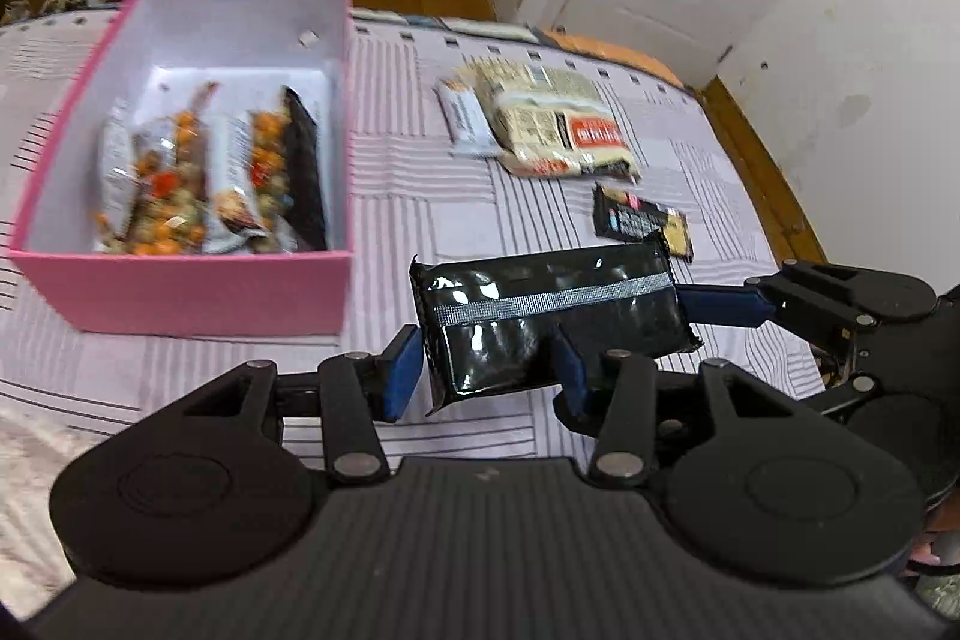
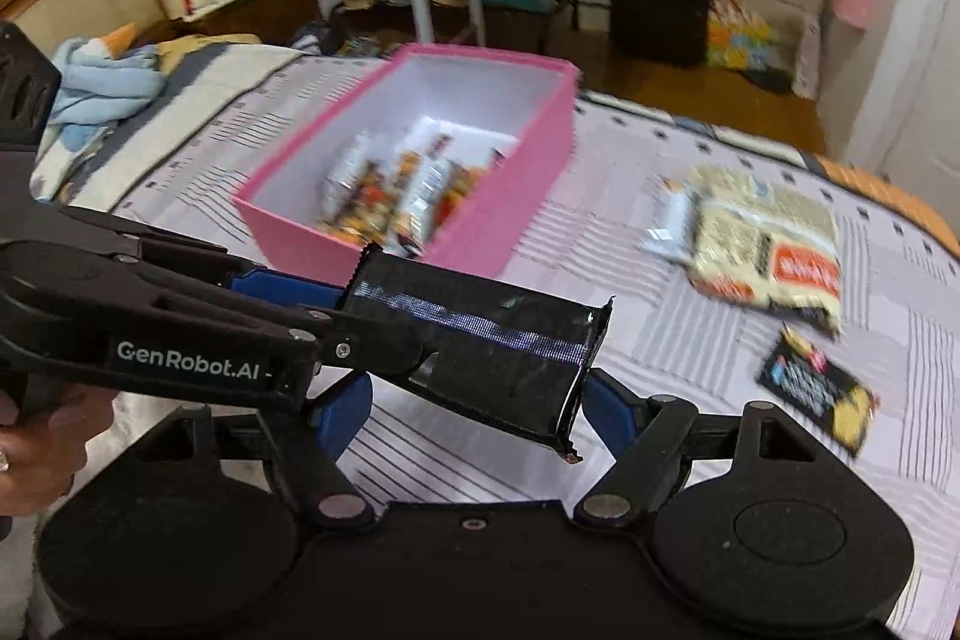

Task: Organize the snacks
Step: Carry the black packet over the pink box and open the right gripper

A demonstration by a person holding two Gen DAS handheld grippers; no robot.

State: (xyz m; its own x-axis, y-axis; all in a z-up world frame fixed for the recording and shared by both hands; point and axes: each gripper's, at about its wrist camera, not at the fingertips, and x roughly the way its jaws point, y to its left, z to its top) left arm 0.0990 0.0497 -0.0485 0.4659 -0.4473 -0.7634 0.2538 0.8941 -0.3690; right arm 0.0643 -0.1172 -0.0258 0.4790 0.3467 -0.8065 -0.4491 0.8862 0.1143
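Note:
A glossy black snack packet (image 1: 552, 322) with a silver stripe hangs above the bed; it also shows in the right wrist view (image 2: 492, 346). My left gripper (image 1: 489, 370) has its jaws spread, the packet between its blue pads; in the right wrist view the left gripper (image 2: 360, 304) reaches in from the left and pinches the packet's end. My right gripper (image 2: 474, 412) is spread wide around the packet; its blue finger (image 1: 720, 307) touches the packet's right end. A pink box (image 1: 180, 280) holding several snack bars sits left; it also shows in the right wrist view (image 2: 480, 232).
On the striped bedspread (image 1: 420, 196) lie a cream noodle pack (image 1: 558, 124), a white bar (image 1: 465, 118) and a small black-and-yellow packet (image 1: 639, 220). The bed's wooden edge (image 1: 762, 172) runs on the right. Blankets (image 2: 102, 88) lie far left.

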